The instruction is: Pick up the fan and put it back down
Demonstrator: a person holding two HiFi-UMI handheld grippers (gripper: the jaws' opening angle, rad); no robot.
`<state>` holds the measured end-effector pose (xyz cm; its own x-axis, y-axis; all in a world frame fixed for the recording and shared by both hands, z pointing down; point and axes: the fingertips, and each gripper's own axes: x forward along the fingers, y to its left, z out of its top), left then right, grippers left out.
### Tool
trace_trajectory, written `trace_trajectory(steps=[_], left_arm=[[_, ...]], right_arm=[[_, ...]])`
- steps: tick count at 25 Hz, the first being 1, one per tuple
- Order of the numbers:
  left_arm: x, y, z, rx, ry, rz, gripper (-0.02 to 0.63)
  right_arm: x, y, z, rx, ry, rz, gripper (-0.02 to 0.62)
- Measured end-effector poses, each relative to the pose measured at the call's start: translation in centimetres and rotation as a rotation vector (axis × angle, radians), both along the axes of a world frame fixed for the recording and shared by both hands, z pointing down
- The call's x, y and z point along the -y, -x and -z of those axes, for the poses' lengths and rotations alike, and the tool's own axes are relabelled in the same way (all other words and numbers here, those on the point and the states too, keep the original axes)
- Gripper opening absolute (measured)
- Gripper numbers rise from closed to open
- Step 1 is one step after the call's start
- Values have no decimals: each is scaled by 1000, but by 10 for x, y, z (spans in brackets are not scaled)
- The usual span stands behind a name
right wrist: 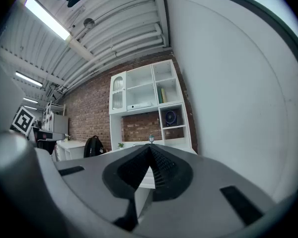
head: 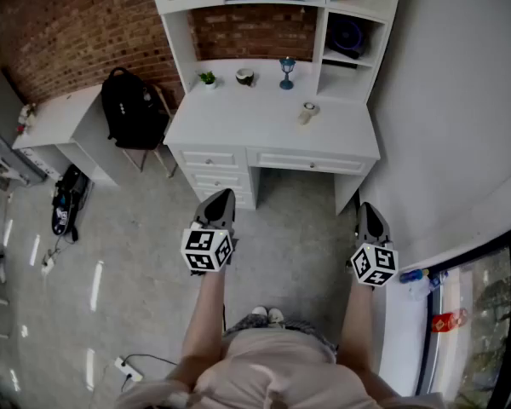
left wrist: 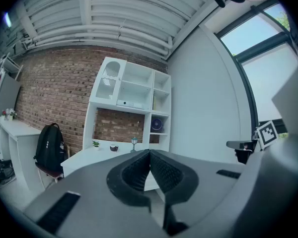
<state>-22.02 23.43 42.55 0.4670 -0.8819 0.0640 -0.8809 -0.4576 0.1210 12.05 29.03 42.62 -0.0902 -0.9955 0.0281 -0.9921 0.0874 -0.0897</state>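
Note:
The fan [head: 349, 37] is a small dark round one, standing in the right-hand cubby of the white desk hutch; it also shows in the left gripper view [left wrist: 157, 125] and the right gripper view [right wrist: 170, 117]. My left gripper [head: 223, 198] is held level over the floor, well short of the desk, its jaws shut with nothing between them [left wrist: 150, 152]. To its right, my right gripper [head: 368, 210] is also level, shut and empty [right wrist: 150, 147]. Both point toward the desk, far from the fan.
The white desk [head: 264, 130] carries a small plant [head: 208, 78], a bowl [head: 245, 76], a blue goblet [head: 286, 71] and a small pale object [head: 307, 112]. A black backpack [head: 134, 107] sits on a chair at the left. A white wall [head: 451, 118] runs along the right.

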Motion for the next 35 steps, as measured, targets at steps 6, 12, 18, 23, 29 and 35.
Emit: trace_trajectory(steps=[6,12,18,23,29,35], left_arm=[[1,0,0,-2,-4,1,28],[-1,-1,0,-7,-6,2,28],[-6,-4,-2,-8,-4,-3,28],[-12,-8,-9,-2,10,-23,28],[-18,-13,-8,-3,-11,-66,31],[-22,-13,4,-33,-44,-100,223]], right_arm=[[1,4,-1,0,-1,6,15],[-3,5,3,5,-11,9,15],[-8,6,4,9,-24,18,15],[-11,5,0,7,-13,15,15],[-15,5,-3,11,-1,4,16],[-22,5,-4,20,0,-10,16]])
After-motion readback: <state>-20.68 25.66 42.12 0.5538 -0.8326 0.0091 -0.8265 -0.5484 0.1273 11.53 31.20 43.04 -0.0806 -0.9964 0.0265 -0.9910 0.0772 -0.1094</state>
